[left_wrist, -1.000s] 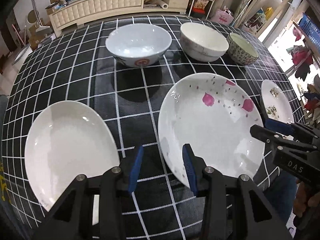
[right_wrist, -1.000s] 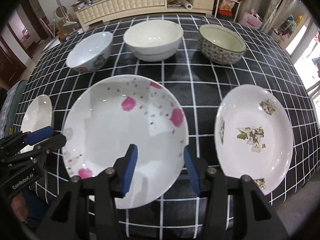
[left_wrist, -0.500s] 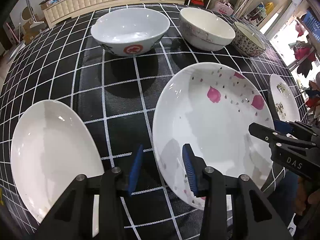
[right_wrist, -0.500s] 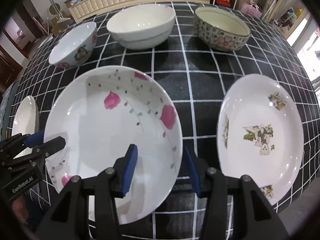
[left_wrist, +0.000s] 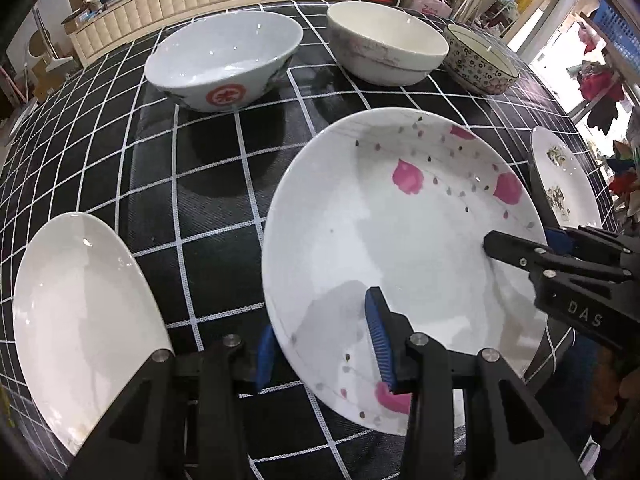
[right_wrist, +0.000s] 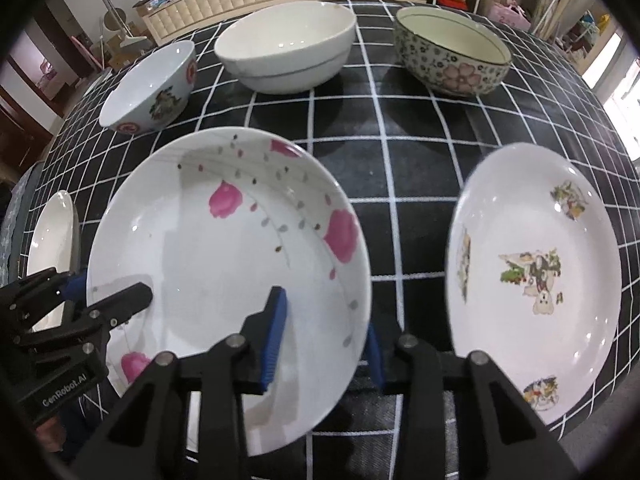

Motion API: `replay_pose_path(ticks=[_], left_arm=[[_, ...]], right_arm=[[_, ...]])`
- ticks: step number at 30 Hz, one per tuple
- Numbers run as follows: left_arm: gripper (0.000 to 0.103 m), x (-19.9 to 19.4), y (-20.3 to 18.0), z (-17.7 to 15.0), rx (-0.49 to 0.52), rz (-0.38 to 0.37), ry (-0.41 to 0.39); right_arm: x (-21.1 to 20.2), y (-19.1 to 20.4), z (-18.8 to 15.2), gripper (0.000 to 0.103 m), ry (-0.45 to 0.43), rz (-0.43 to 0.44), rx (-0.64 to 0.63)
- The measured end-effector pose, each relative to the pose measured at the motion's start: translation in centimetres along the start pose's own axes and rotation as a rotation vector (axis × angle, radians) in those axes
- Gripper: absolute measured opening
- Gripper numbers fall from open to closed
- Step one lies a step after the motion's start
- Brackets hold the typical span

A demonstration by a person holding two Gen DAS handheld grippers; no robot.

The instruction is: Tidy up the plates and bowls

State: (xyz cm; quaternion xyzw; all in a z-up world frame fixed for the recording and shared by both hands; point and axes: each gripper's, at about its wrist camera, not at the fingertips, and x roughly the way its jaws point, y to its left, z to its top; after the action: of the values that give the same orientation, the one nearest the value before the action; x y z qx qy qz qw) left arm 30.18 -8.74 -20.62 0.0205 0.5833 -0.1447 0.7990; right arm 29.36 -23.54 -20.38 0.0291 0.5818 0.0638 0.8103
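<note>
Two tongs straddle opposite edges of the pink-petal plate (left_wrist: 384,248) at the middle of a checked table (left_wrist: 208,208), apparently to lift it level. The left tongs (left_wrist: 320,348) stand narrow, left rim between the pads. The right tongs (right_wrist: 324,340) are closing over the right rim. White plate (left_wrist: 80,312) left, printed plate (right_wrist: 532,272) right, bowls behind.

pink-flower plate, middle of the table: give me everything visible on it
The pink-flower plate is a round, shallow, glossy white dish, ceramic by its look, with pink blossoms and small grey petal flecks. It sits on the checked tablecloth, between two other plates. The left gripper straddles its near-left rim; the right gripper straddles its near-right rim, jaws closing. Whether pads touch is unclear.
</note>
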Motion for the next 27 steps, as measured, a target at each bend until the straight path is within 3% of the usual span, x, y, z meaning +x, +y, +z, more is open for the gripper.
replay_pose_path(ticks=[3,7,17,22,27], left_arm=[[0.039,0.1,0.1,0.1,-0.008,0.014,0.006],[0.039,-0.2,-0.1,-0.2,0.011,0.032,-0.002],[0.039,-2.9,1.5,-1.7,-0.032,0.039,-0.028],[0.039,-3.9,2.7,-2.6,-0.057,0.056,-0.040],[0.038,-5.2,3.0,-3.0,-0.048,0.077,-0.065]], right_arm=[[-0.2,-0.5,-0.4,0.029,-0.013,0.026,0.042],[-0.3,-0.4,-0.9,0.028,-0.012,0.030,0.066],[-2.5,1.5,-1.6,0.028,-0.042,0.064,0.032],[-3.0,3.0,-1.5,0.019,-0.056,0.065,0.000],[-3.4,4.1,-1.3,0.019,-0.068,0.071,0.000]])
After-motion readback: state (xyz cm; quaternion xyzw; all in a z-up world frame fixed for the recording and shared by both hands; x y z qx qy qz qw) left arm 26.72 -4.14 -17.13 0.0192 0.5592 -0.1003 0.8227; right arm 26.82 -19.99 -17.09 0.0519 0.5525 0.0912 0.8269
